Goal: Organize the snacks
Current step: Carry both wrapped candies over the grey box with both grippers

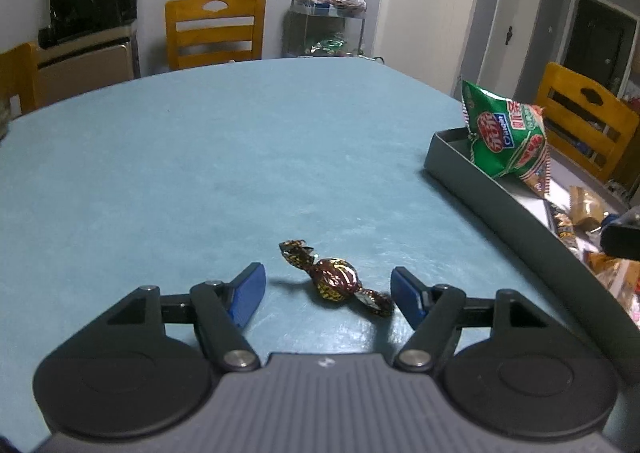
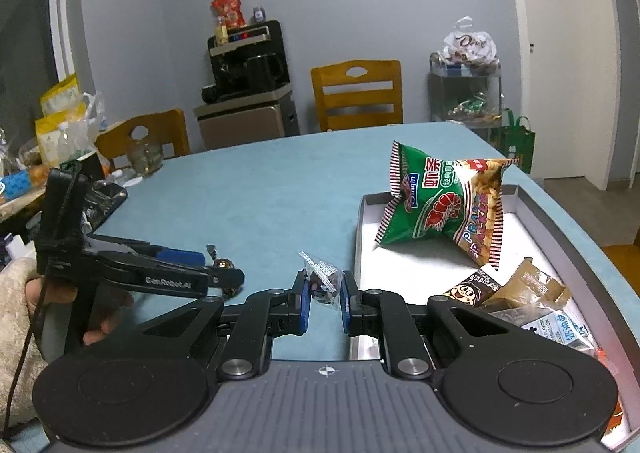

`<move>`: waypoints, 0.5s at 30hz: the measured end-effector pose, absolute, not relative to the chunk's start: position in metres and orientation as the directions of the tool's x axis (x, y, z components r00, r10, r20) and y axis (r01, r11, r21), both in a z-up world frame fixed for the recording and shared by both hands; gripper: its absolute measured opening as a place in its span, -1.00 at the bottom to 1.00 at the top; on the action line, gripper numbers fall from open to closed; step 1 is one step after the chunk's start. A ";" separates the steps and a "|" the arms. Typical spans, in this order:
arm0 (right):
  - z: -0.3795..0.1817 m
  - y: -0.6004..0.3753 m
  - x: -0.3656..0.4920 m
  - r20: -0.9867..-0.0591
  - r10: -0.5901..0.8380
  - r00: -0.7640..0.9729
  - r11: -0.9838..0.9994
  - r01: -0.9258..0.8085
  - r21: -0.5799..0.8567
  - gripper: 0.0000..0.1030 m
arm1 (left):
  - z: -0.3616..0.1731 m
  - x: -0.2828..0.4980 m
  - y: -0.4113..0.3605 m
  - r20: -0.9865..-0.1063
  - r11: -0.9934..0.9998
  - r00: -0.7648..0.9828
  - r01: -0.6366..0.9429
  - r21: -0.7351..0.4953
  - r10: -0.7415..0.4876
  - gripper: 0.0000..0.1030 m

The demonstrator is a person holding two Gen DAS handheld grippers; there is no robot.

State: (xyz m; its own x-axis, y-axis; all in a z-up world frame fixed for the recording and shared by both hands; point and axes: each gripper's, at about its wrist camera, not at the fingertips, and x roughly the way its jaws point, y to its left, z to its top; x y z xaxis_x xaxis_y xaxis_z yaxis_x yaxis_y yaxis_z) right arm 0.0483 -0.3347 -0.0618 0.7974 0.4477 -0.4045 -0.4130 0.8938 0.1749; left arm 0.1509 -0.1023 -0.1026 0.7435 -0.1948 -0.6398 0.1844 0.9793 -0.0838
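Observation:
A brown foil-wrapped candy lies on the blue tablecloth between the blue pads of my left gripper, which stands open with neither pad touching it. In the right wrist view the same left gripper is at the left, held by a hand, with the candy at its tips. My right gripper is shut on a small clear-wrapped dark sweet, held just left of the grey box. A green prawn cracker bag stands inside the box.
The box at the right also holds several small snack packets. Wooden chairs ring the table. A glass jar and bagged goods crowd the far left edge. A coffee machine and a cart stand by the wall.

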 end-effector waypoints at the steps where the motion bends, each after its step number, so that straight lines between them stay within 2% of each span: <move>1: -0.062 -0.336 0.049 -0.404 0.452 0.795 0.892 -0.416 0.180 -0.66 | -0.103 0.151 -0.105 -0.639 0.981 0.747 0.181 -0.068 -0.182 0.20; 2: -0.063 -0.337 0.050 -0.402 0.456 0.794 0.890 -0.418 0.184 -0.66 | -0.103 0.151 -0.107 -0.637 0.983 0.753 0.175 -0.049 -0.166 0.02; 3: -0.063 -0.338 0.050 -0.400 0.459 0.793 0.888 -0.420 0.186 -0.66 | -0.103 0.151 -0.109 -0.635 0.985 0.757 0.170 -0.038 -0.155 -0.07; 5: -0.065 -0.341 0.051 -0.399 0.461 0.792 0.887 -0.421 0.190 -0.66 | -0.103 0.154 -0.110 -0.628 0.987 0.765 0.162 -0.025 -0.141 -0.59; 11: -0.067 -0.350 0.053 -0.389 0.469 0.793 0.883 -0.423 0.203 -0.66 | -0.098 0.160 -0.113 -0.627 0.988 0.768 0.151 -0.020 -0.130 -0.60; 15: -0.063 -0.359 0.055 -0.371 0.447 0.814 0.894 -0.404 0.191 -0.66 | -0.078 0.160 -0.126 -0.588 0.981 0.791 0.192 -0.026 -0.171 -0.60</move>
